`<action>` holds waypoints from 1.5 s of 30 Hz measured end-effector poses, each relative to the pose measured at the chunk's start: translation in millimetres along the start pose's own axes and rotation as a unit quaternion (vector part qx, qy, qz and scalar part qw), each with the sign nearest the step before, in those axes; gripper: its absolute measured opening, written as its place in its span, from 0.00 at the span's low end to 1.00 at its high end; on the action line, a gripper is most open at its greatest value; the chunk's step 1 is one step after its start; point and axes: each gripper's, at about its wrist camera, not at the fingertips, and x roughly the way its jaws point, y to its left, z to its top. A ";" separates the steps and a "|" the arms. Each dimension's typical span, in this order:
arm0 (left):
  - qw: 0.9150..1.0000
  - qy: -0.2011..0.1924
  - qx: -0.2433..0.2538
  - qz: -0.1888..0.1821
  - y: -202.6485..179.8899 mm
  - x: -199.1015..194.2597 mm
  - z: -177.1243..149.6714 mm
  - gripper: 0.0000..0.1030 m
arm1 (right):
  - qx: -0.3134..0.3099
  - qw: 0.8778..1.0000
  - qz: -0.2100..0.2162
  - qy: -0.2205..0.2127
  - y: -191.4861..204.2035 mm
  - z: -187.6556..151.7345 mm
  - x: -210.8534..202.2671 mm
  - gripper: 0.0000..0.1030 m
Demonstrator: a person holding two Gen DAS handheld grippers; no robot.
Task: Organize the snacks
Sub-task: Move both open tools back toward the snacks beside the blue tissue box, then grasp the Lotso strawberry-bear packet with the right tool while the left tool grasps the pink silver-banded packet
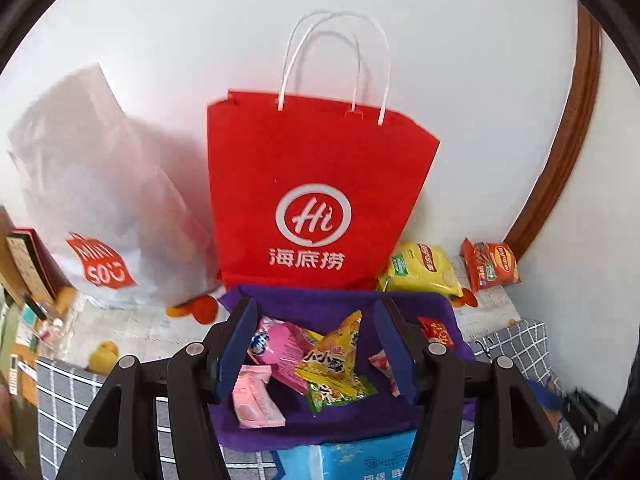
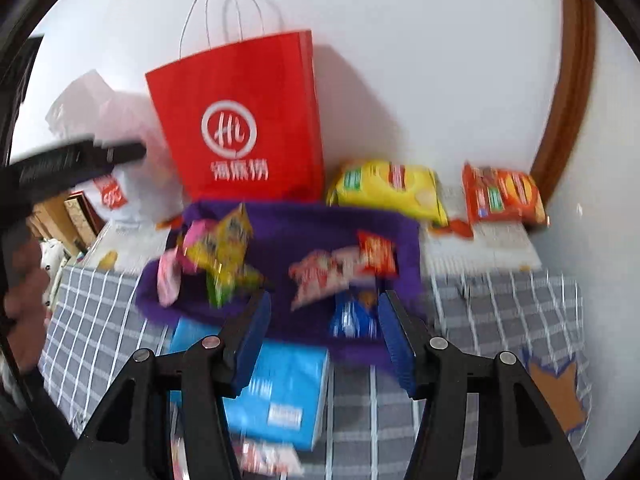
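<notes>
A purple cloth basket (image 1: 332,304) (image 2: 304,220) holds several small snack packs: a pink pack (image 1: 284,348), a yellow triangular pack (image 1: 332,356) (image 2: 224,244), a green pack (image 1: 340,394), a light pink pack (image 1: 254,398), a red pack (image 1: 438,332) (image 2: 376,256), a white-red pack (image 2: 320,276) and a blue pack (image 2: 354,316). My left gripper (image 1: 316,350) is open and empty, its fingers above the basket's snacks. My right gripper (image 2: 322,336) is open and empty at the basket's near edge, over the blue pack.
A red paper bag (image 1: 316,184) (image 2: 244,120) stands behind the basket by the wall, a white bag (image 1: 100,208) to its left. Yellow (image 1: 420,268) (image 2: 388,188) and orange (image 1: 490,264) (image 2: 504,196) chip bags lie at the right. A blue packet (image 2: 280,392) lies in front on checked cloth (image 2: 500,312).
</notes>
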 end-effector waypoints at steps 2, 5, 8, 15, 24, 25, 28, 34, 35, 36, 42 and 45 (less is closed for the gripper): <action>1.000 0.011 -0.014 -0.004 1.7 -4.1 -4.4 0.57 | -0.006 1.000 0.005 0.009 1.9 -16.7 -8.1 0.54; 0.999 0.035 -0.022 -0.031 4.5 -12.6 -23.2 0.57 | -0.016 1.000 0.014 0.012 6.4 -41.4 -14.0 0.60; 0.998 0.055 0.003 -0.019 5.3 -22.7 -54.5 0.57 | -0.008 0.999 0.031 0.025 7.7 -69.9 -9.1 0.63; 0.996 0.088 0.017 -0.009 31.1 -37.7 -116.7 0.57 | 0.007 0.997 0.041 0.064 14.0 -116.5 18.7 0.63; 0.995 0.102 0.002 -0.021 57.8 -63.6 -162.8 0.57 | 0.028 0.995 0.065 0.076 18.3 -136.2 35.9 0.17; 0.995 0.102 -0.001 -0.023 59.3 -67.0 -165.1 0.57 | 0.030 0.995 0.070 0.070 17.7 -136.9 30.3 0.12; 0.995 0.099 -0.008 -0.026 60.6 -72.2 -168.7 0.57 | 0.037 0.995 0.077 0.042 10.6 -141.5 4.9 0.03; 0.995 0.091 -0.007 -0.036 53.3 -82.1 -176.2 0.57 | 0.053 0.996 0.062 0.025 -16.1 -156.5 -32.9 0.07; 0.995 0.092 -0.011 -0.038 51.2 -81.6 -177.5 0.57 | 0.047 0.996 0.065 0.029 -16.1 -158.2 -34.6 0.07; 0.995 0.093 -0.013 -0.039 49.8 -81.0 -178.4 0.57 | 0.042 0.997 0.064 0.027 -15.3 -158.2 -34.6 0.07; 0.994 0.106 0.001 -0.039 41.6 -78.6 -188.0 0.57 | 0.011 0.997 0.078 0.023 8.7 -159.1 -26.7 0.36; 0.994 0.102 0.002 -0.032 49.0 -81.1 -188.1 0.57 | -0.024 0.997 0.073 0.009 28.7 -152.9 -19.5 0.36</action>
